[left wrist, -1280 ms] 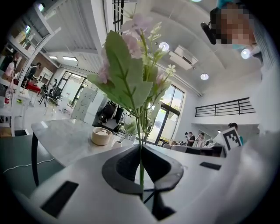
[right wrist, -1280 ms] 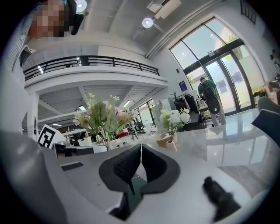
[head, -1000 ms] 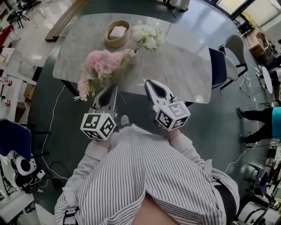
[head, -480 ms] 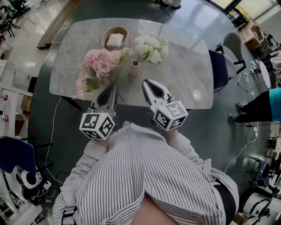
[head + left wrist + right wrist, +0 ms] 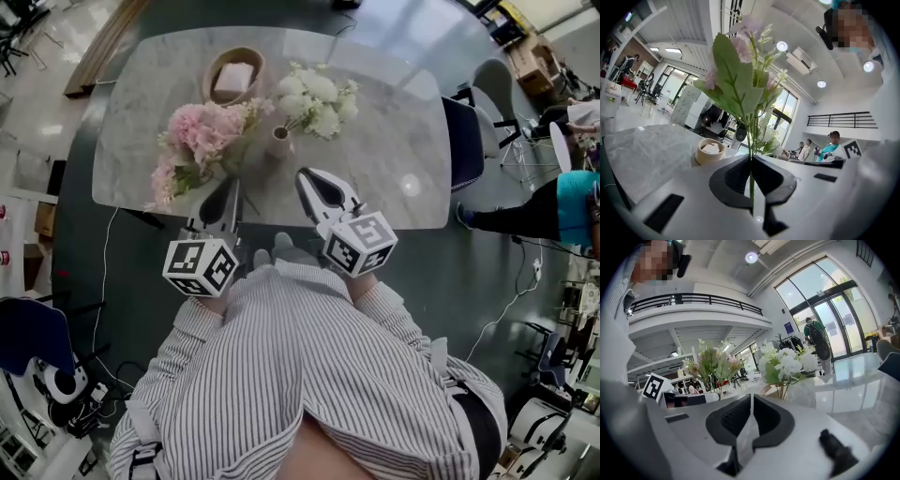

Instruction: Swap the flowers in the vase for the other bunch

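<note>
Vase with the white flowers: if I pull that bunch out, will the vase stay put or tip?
Likely to tip: the vase looks small and narrow under a wide white bunch, so it seems top-heavy. It may also slide, since the marble tabletop looks smooth and glossy. The right tongs are shut and empty, so could steady it.

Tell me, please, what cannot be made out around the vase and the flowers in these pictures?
- Vase: right gripper view, mostly hidden behind the right gripper; head view, too small to show any water.
- Bowl: white contents too small to name, head view.
- Pink bunch: head view, stem ends hidden under the left gripper.
</note>
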`<state>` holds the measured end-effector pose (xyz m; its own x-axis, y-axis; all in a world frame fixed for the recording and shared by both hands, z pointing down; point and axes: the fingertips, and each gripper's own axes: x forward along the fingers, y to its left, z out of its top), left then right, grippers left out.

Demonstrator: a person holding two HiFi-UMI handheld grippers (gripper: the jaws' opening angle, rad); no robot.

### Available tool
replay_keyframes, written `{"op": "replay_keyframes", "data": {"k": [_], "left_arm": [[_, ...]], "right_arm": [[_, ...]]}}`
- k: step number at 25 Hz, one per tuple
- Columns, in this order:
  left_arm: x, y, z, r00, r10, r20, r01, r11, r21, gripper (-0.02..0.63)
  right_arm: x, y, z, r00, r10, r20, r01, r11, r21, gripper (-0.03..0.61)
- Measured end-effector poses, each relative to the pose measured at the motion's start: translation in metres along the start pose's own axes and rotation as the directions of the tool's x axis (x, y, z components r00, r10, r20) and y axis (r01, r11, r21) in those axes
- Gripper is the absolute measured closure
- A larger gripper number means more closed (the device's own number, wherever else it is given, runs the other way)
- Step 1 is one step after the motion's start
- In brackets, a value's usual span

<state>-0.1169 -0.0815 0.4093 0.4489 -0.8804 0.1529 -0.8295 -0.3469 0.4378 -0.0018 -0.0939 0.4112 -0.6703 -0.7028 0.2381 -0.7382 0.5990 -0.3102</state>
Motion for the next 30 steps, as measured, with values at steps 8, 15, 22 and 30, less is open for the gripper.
{"op": "replay_keyframes", "data": {"k": [8,15,22,30], "left_arm": [[0.012,0.004,0.007,0.998,0.063,0.011,-0.063,0.998,-0.014,0.594],[0.015,0.005,0.001,0.994,0.11,0.003,-0.11,0.994,-0.026,0.594],[0.016,0.012,-0.003,0.989,0.146,0.009,-0.146,0.989,-0.036,0.594],[0.019,0.022,-0.001,0.982,0.183,0.04,-0.182,0.982,-0.041,0.594]], "right_arm": [[0.01,-0.014,0.012,0.998,0.053,-0.023,-0.053,0.999,-0.001,0.56],[0.015,-0.026,0.009,0.997,0.068,-0.036,-0.068,0.998,0.01,0.56],[0.02,-0.035,0.002,0.997,0.063,-0.05,-0.062,0.998,0.015,0.56],[0.033,-0.054,-0.012,0.993,0.077,-0.093,-0.074,0.997,0.029,0.523]]}}
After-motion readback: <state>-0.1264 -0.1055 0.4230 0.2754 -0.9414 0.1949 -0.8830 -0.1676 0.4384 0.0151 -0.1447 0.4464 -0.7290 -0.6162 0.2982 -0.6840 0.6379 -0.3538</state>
